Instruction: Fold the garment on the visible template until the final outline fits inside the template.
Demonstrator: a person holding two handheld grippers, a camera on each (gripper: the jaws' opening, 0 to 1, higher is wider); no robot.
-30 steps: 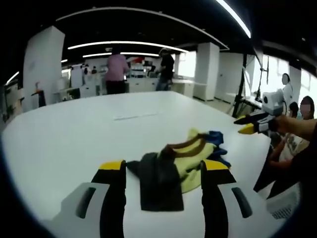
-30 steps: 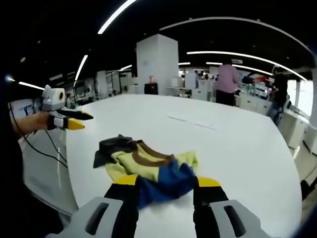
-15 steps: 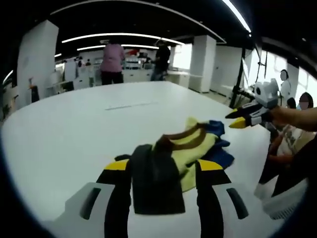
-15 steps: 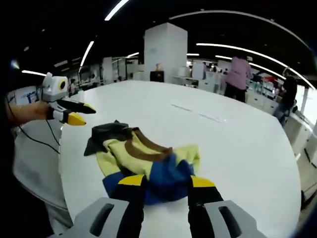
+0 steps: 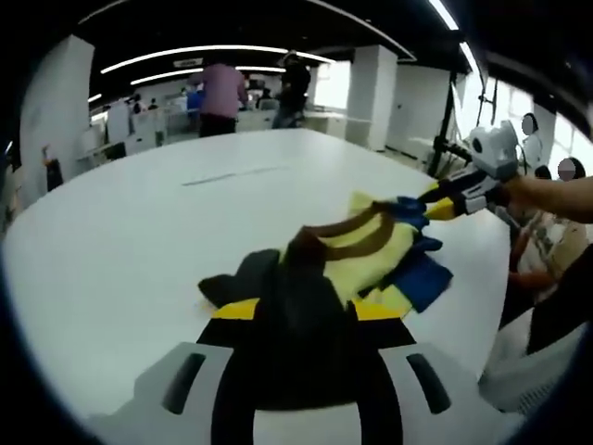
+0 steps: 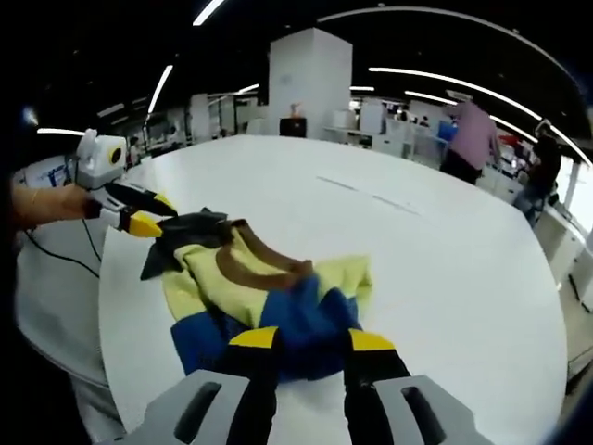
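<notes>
A crumpled garment lies on the white table (image 5: 111, 241): dark grey part (image 5: 296, 297), yellow part with brown stripes (image 5: 371, 243), blue part (image 5: 422, 276). My left gripper (image 5: 304, 313) is open, its jaws narrowed around the dark grey end. In the right gripper view it comes in from the left (image 6: 153, 218), its tips at the dark grey fabric (image 6: 185, 232). My right gripper (image 6: 312, 341) is open with the blue part (image 6: 296, 324) between its jaws. In the left gripper view its tips (image 5: 422, 206) touch the blue end.
The table's (image 6: 463, 278) curved edge runs close behind both grippers. A faint thin line (image 5: 222, 176) marks the tabletop beyond the garment. Two people (image 5: 222, 97) stand at benches far back. Another person sits (image 5: 547, 250) beside the table. A white pillar (image 6: 310, 83) rises behind.
Both grippers have moved in onto the garment's opposite ends and both pairs of jaws have narrowed. The dark grey and blue fabric now lies deeper between the jaws.
</notes>
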